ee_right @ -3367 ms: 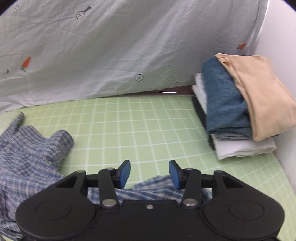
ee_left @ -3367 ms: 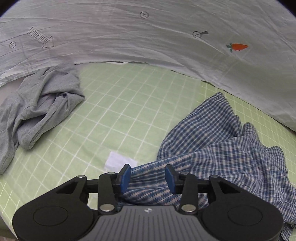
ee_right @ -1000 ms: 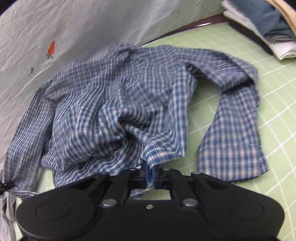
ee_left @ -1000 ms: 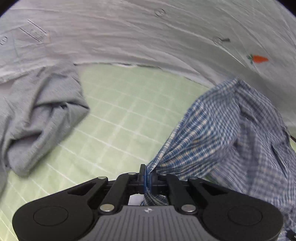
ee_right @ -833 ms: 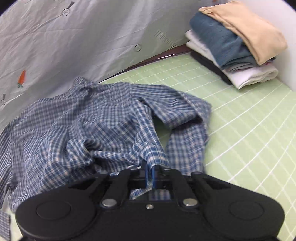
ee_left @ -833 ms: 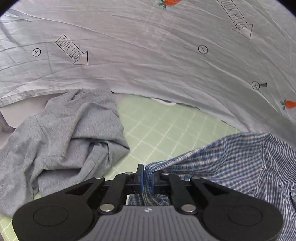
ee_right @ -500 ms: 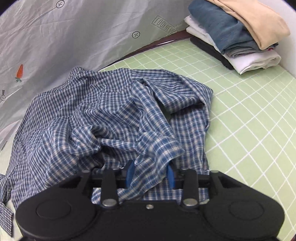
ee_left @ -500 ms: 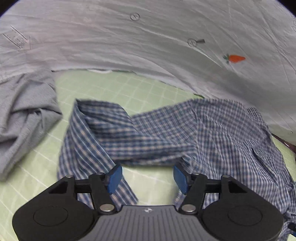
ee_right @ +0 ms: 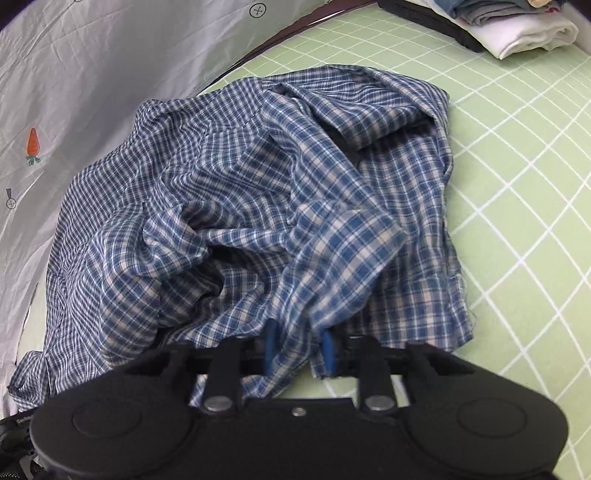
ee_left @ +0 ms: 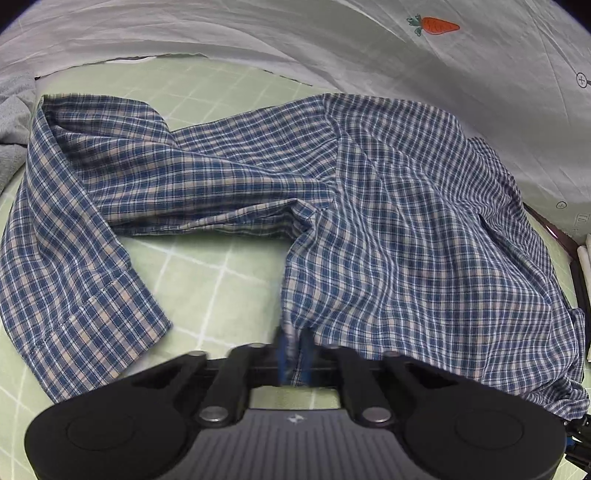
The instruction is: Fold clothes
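A blue plaid shirt (ee_left: 406,221) lies spread and rumpled on the green checked mat (ee_left: 214,288), one sleeve stretched out to the left. My left gripper (ee_left: 294,354) is shut on the shirt's near hem, its blue pads pinching the cloth. In the right wrist view the same shirt (ee_right: 258,184) is bunched in folds. My right gripper (ee_right: 299,347) sits at its near edge, fingers partly apart, with a fold of cloth running down between them.
A grey garment (ee_left: 11,122) lies crumpled at the far left. A stack of folded clothes (ee_right: 517,26) stands at the back right. A white sheet with a carrot print (ee_left: 332,44) hangs behind the mat (ee_right: 535,184).
Both grippers carried the shirt, let it go and spread it on the mat. The left has since closed on the near hem; the right's fingers have narrowed around a fold.
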`<control>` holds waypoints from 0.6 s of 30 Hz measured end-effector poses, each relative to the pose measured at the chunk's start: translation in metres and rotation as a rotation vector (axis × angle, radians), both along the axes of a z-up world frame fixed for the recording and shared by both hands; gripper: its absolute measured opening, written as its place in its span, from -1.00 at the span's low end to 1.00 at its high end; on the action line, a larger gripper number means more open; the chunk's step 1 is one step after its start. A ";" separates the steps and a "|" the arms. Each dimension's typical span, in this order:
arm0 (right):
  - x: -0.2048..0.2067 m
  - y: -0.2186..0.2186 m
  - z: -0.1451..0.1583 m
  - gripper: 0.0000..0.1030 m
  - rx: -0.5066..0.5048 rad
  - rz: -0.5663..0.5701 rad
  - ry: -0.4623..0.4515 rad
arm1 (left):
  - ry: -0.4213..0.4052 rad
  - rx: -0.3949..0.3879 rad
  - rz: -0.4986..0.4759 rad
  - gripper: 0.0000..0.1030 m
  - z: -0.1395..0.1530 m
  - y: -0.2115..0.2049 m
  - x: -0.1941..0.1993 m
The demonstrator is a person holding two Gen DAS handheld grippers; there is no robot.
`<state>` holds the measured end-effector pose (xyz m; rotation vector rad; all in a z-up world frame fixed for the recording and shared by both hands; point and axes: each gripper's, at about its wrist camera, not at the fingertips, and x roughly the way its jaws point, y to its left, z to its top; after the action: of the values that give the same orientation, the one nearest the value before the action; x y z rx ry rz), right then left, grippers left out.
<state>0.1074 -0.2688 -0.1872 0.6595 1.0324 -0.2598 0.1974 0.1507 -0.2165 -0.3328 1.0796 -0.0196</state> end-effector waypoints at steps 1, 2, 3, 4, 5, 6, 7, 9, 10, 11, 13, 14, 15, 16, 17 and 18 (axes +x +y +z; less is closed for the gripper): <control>-0.004 -0.003 0.001 -0.87 0.013 -0.010 -0.011 | -0.017 -0.007 0.007 -0.97 0.005 0.002 -0.003; -0.008 -0.005 0.003 -0.91 0.020 -0.022 -0.023 | -0.038 -0.005 0.015 -0.98 0.012 0.005 -0.007; -0.013 -0.008 0.005 -0.91 0.026 -0.032 -0.036 | -0.060 -0.001 0.022 -0.98 0.020 0.008 -0.011; -0.017 -0.010 0.009 -0.92 0.024 -0.039 -0.051 | -0.082 0.002 0.029 -0.98 0.027 0.010 -0.015; -0.021 -0.012 0.013 -0.92 0.019 -0.044 -0.067 | -0.103 0.006 0.036 -0.98 0.035 0.013 -0.020; -0.026 -0.014 0.019 -0.92 0.001 -0.042 -0.084 | -0.125 0.010 0.043 -0.98 0.043 0.016 -0.024; -0.031 -0.015 0.025 -0.93 -0.018 -0.038 -0.101 | -0.147 0.014 0.050 -0.98 0.050 0.019 -0.028; -0.041 -0.017 0.039 -0.93 -0.076 -0.007 -0.138 | -0.196 0.019 0.060 -0.99 0.071 0.023 -0.037; -0.047 -0.020 0.048 -0.94 -0.102 0.008 -0.160 | -0.225 0.020 0.061 -0.99 0.084 0.025 -0.042; -0.054 -0.024 0.055 -0.94 -0.112 0.015 -0.178 | -0.254 0.020 0.062 -0.99 0.097 0.027 -0.047; -0.066 -0.034 0.071 -0.94 -0.130 0.030 -0.214 | -0.321 0.035 0.061 -0.99 0.127 0.028 -0.055; -0.070 -0.040 0.079 -0.94 -0.139 0.038 -0.231 | -0.354 0.039 0.066 -0.99 0.140 0.028 -0.058; -0.071 -0.045 0.086 -0.94 -0.146 0.046 -0.249 | -0.386 0.041 0.071 -0.99 0.153 0.028 -0.060; -0.074 -0.051 0.093 -0.94 -0.149 0.052 -0.269 | -0.418 0.044 0.077 -0.99 0.166 0.028 -0.062; -0.076 -0.058 0.100 -0.94 -0.151 0.055 -0.297 | -0.450 0.045 0.089 -0.99 0.176 0.028 -0.063; -0.076 -0.064 0.104 -0.94 -0.153 0.052 -0.319 | -0.481 0.045 0.100 -0.99 0.184 0.029 -0.059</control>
<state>0.0312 -0.3331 -0.0832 0.5151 0.7146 -0.1792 0.1383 0.1794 -0.0329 -0.3199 0.5860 0.0136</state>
